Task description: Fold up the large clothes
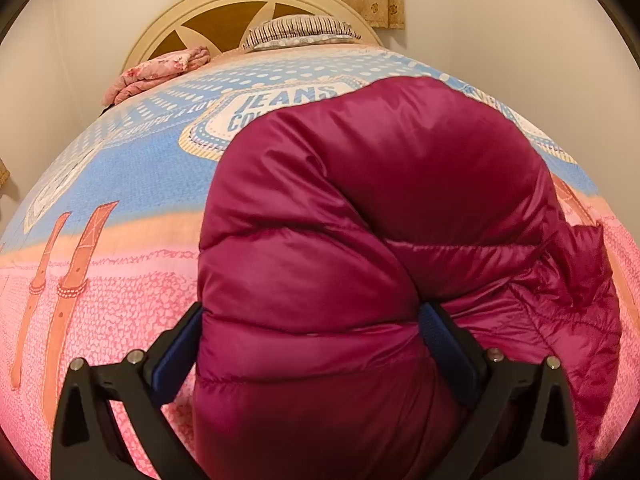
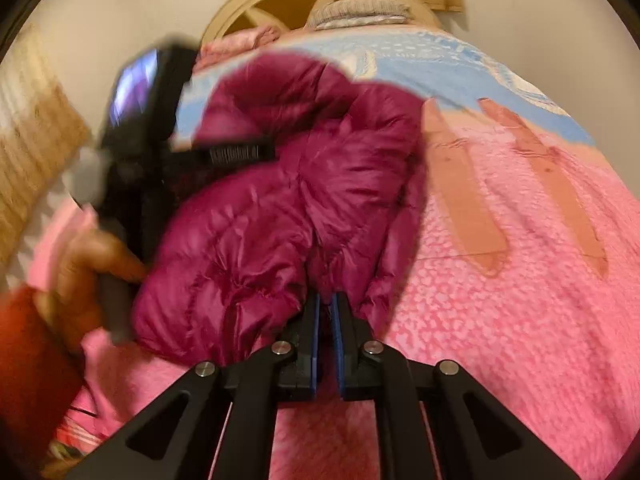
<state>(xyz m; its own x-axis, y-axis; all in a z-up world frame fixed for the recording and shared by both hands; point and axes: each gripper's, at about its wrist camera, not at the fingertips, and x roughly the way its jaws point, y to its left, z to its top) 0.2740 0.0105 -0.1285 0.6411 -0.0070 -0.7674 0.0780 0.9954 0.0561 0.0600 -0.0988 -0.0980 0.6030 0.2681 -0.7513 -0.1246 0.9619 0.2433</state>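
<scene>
A magenta puffer jacket lies bunched on the bed, folded over into a thick roll. My left gripper has its jaws wide around this roll, with both blue pads pressing into its sides. In the right wrist view the same jacket sits left of centre. My right gripper is nearly shut at the jacket's near edge, and a thin pinch of magenta fabric shows between its pads. A person's hand holds the other gripper's handle at the left of that view.
The bedspread is pink near me and blue farther off. A striped pillow and a folded pink floral blanket lie at the cream headboard. Walls flank the bed on both sides.
</scene>
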